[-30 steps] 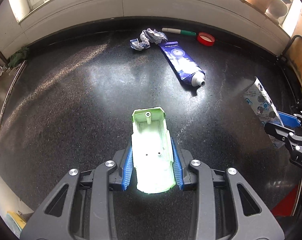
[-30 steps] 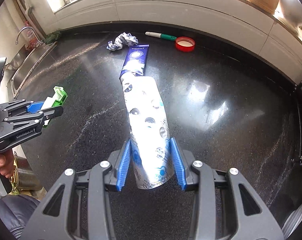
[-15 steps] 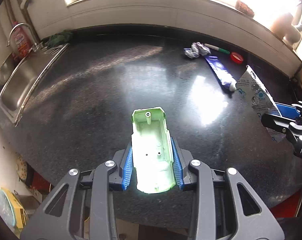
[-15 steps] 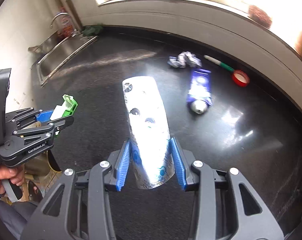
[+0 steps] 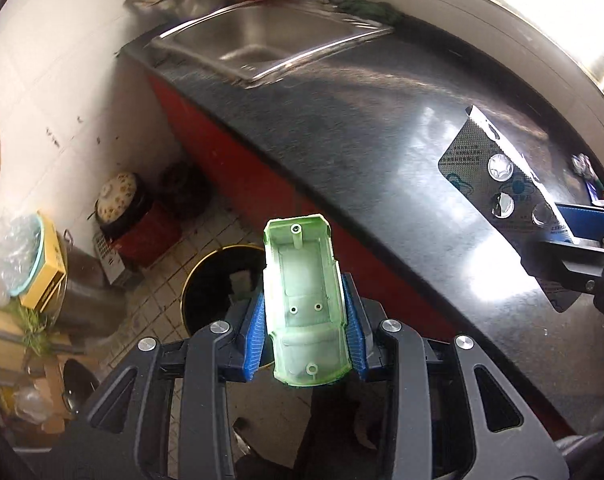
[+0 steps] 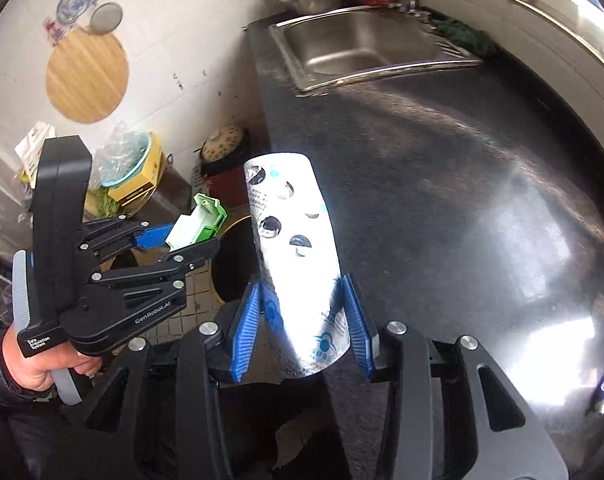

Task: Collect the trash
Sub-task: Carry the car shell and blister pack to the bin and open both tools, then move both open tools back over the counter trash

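Trash is in both your tools right now: the left tool [image 5: 306,336] is clamped on a pale green moulded plastic shell [image 5: 302,304], and the right tool [image 6: 302,332] is clamped on a silvery foil blister sheet with empty round pockets [image 6: 293,256]. Both pieces are lifted clear of the dark speckled stone table [image 5: 382,120] and held out past its near edge, so by my reading the pick-up is done for these two and the drop is what remains. The round black bin with a thin gold rim [image 5: 221,280] stands on the tiled floor, and in the left wrist view the green shell's tip sits just over its 3 o'clock side, not yet centred. Inside the bin you can make out one pale scrap near the middle; the rest is too dark to tell. The blister sheet hangs at about 2 o'clock from the shell, above the table, farther from the bin. The steel sink [image 5: 261,40] at 12 o'clock looks empty. More trash seems to lie at the table's far right edge, too small to name.
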Motion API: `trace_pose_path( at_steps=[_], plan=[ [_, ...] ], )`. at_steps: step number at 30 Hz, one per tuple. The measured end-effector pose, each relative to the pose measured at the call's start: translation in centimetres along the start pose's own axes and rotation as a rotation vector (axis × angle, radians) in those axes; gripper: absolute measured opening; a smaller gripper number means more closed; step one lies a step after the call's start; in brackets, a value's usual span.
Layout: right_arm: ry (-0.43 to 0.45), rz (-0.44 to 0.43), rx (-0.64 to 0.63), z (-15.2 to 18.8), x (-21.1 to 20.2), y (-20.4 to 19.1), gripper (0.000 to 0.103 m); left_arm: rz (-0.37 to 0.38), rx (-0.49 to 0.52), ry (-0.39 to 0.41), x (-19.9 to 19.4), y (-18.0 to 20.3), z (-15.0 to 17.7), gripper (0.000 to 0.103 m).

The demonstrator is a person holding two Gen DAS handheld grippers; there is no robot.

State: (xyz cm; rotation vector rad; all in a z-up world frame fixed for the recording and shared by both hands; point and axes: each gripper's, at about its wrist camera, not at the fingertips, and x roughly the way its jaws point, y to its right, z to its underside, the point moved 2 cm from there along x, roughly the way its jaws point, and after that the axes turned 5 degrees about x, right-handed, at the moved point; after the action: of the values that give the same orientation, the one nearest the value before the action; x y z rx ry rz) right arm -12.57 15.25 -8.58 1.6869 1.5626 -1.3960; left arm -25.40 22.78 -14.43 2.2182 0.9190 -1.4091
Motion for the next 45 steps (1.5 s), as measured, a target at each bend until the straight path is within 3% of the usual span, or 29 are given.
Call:
trace_pose_path(
  at_steps=[4, 8, 15, 21, 22, 24, 25, 27, 36, 40, 45],
  plan=[
    [-0.079, -0.071, -0.075, -2.7, 4.8, -4.6, 0.042, -0.019, -0.105, -0.025, 1.8, -5.5, 1.8, 0.034],
    [-0.152, -0.082, -0.122, -4.3, 9.8, -7.9, 0.042, 0.011, -0.187, -0.038, 4.1, -9.3, 3.5, 0.034],
    [-0.255, -0.041, -0.18, -5.8, 17.5, -10.3, 0.043, 0.057, -0.259, -0.047, 8.5, -12.6, 5.0, 0.034],
    [-0.286, -0.032, -0.191, -6.7, 20.2, -10.9, 0.049, 0.091, -0.309, -0.063, 10.5, -13.8, 5.8, 0.034],
    [-0.287, -0.03, -0.186, -6.9, 20.3, -10.9, 0.055, 0.092, -0.306, -0.069, 10.7, -13.8, 6.0, 0.037],
    [-0.305, -0.034, -0.175, -7.3, 21.0, -10.8, 0.06, 0.085, -0.303, -0.085, 11.0, -13.8, 6.2, 0.062],
    [-0.316, -0.04, -0.169, -7.4, 21.2, -10.6, 0.068, 0.078, -0.306, -0.082, 11.0, -13.9, 6.3, 0.067],
    [-0.306, -0.034, -0.161, -7.6, 21.0, -10.3, 0.072, 0.074, -0.312, -0.079, 10.9, -14.0, 6.4, 0.07],
    [-0.241, -0.035, -0.088, -7.4, 16.4, -7.9, 0.077, 0.054, -0.284, -0.081, 9.8, -13.2, 5.6, 0.079],
    [-0.161, -0.011, -0.032, -6.7, 11.5, -5.3, 0.079, 0.045, -0.218, -0.043, 7.9, -11.1, 3.7, 0.086],
    [-0.013, 0.072, 0.072, -4.6, 3.4, -0.3, 0.086, 0.04, -0.064, 0.044, 4.5, -5.5, -0.1, 0.094]
  ],
)
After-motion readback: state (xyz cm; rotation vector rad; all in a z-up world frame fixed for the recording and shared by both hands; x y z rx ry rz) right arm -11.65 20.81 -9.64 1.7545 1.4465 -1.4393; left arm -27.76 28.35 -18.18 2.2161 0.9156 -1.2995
